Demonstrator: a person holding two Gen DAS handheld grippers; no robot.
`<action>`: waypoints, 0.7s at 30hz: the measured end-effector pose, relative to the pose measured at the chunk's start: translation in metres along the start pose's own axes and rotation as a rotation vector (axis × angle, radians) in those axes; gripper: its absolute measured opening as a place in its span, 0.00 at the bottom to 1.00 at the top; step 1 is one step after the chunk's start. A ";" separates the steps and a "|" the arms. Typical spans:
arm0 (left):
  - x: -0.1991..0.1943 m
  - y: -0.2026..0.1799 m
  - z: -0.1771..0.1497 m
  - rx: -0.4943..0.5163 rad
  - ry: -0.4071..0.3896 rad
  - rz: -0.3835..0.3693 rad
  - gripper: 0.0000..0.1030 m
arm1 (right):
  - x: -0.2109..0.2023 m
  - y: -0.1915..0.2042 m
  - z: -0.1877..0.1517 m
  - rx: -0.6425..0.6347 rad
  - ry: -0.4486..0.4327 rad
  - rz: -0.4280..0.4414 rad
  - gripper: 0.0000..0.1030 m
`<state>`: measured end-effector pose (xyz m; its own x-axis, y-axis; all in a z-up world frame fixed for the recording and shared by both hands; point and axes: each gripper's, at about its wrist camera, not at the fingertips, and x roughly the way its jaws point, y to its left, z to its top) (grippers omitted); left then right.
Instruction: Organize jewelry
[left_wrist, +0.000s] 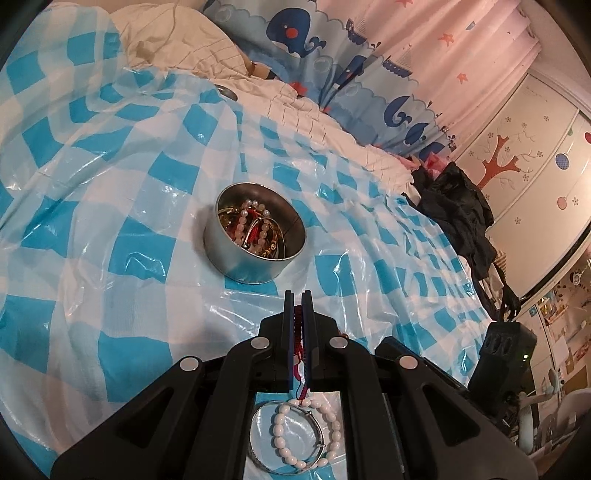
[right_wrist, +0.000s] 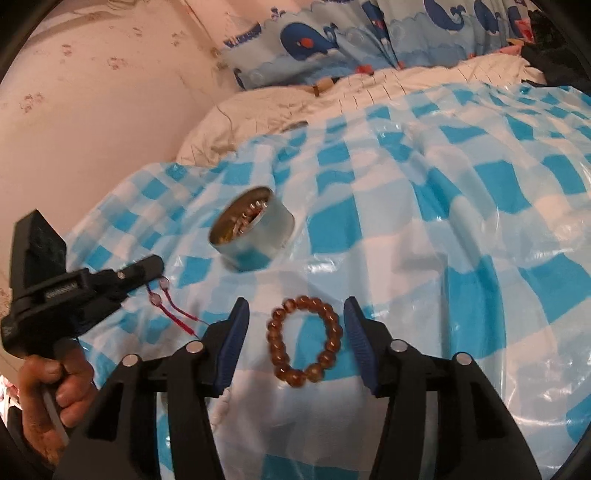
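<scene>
In the left wrist view my left gripper (left_wrist: 297, 295) is shut on a red and blue cord bracelet (left_wrist: 300, 332), held above the checked cloth. A round metal tin (left_wrist: 255, 232) with pearl and gold jewelry stands just ahead of it. Below the fingers lie a white bead bracelet (left_wrist: 280, 432) and a silver bangle (left_wrist: 258, 446). In the right wrist view my right gripper (right_wrist: 295, 306) stands open around a brown bead bracelet (right_wrist: 304, 339) that lies flat on the cloth, the pads apart from it. The left gripper (right_wrist: 155, 264) shows at the left with the red cord (right_wrist: 162, 295) dangling from it.
A blue and white checked plastic sheet (left_wrist: 110, 184) covers the bed. A cream quilt (left_wrist: 184, 44) and whale-print curtain (left_wrist: 314, 37) lie behind it. Dark clothing (left_wrist: 458, 210) hangs at the right edge. A hand (right_wrist: 55, 384) grips the left tool's handle. A pink wall (right_wrist: 92, 92) stands at the left.
</scene>
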<state>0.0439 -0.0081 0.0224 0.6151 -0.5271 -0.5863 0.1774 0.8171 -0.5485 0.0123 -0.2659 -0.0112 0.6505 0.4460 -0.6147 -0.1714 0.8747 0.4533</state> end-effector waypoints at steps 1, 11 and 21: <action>0.001 0.000 -0.001 0.002 0.002 0.001 0.03 | 0.003 0.002 -0.001 -0.014 0.014 -0.008 0.53; 0.000 -0.001 -0.001 0.002 0.001 0.002 0.03 | 0.032 0.027 -0.023 -0.276 0.104 -0.212 0.24; -0.007 -0.011 0.048 0.006 -0.069 -0.053 0.03 | 0.004 0.014 -0.002 -0.126 -0.001 -0.087 0.01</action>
<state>0.0746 -0.0025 0.0609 0.6565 -0.5527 -0.5134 0.2158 0.7897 -0.5743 0.0112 -0.2518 -0.0086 0.6681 0.3670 -0.6473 -0.2056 0.9271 0.3134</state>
